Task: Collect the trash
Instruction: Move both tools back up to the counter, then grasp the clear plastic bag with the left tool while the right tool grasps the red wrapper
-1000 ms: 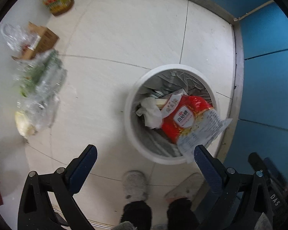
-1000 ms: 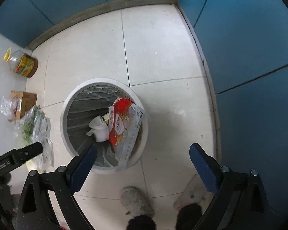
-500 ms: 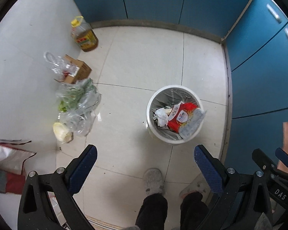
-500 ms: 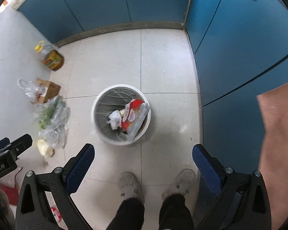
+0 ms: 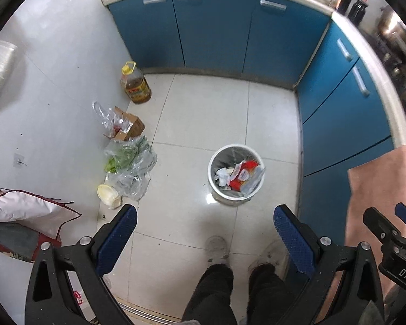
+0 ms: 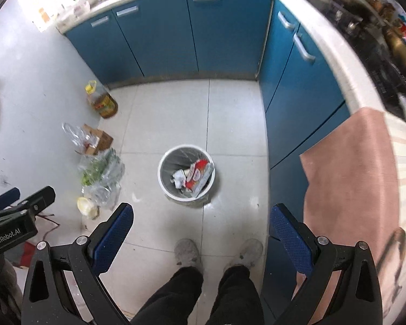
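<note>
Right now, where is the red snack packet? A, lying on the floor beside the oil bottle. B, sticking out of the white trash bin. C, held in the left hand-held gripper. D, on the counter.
B: the red snack packet sits in the white trash bin with its end poking over the rim, while the left hand-held gripper and the right hand-held gripper are both open and hold nothing.

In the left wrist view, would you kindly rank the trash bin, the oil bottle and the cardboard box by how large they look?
1. Trash bin, clearly largest.
2. Oil bottle.
3. Cardboard box, partly hidden by a plastic bag and close to the bottle in apparent size, so that order is unsure.
</note>
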{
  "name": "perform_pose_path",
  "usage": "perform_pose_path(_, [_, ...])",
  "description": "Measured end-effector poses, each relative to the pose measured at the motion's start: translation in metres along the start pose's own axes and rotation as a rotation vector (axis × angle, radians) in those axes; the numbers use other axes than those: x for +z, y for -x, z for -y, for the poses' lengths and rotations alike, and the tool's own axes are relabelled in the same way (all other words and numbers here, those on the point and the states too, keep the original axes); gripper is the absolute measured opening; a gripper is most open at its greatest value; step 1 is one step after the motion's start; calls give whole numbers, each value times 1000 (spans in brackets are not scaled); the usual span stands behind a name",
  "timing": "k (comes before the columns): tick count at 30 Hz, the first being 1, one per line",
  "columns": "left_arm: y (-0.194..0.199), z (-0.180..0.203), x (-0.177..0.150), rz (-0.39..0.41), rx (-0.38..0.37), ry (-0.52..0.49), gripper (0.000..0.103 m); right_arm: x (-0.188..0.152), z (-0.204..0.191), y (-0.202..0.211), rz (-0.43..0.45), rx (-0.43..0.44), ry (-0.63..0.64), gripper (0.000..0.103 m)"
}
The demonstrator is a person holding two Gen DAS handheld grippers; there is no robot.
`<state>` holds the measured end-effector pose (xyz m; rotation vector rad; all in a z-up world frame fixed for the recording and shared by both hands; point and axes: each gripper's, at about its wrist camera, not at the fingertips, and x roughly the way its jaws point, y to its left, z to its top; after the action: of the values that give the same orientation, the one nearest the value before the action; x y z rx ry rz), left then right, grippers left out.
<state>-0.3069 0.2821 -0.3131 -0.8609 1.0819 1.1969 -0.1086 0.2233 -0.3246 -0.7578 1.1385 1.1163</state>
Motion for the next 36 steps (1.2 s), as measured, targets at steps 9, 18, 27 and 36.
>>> perform_pose_path(9, [66,34,13,100,-26,-38,103,5,38,81,108,121,-139,103])
perform_pose_path(18, [101,176,60,233,-21,-203,103,14,189,139,246,101,-457,103])
perform_pose_path(27, [72,391,94,223,-66,-407,103,-2,432,134,270,-111,-840,103])
perform_pose_path(36, [9,552,100,156,-38,-610,103,29,586,32,197,-170,-922,103])
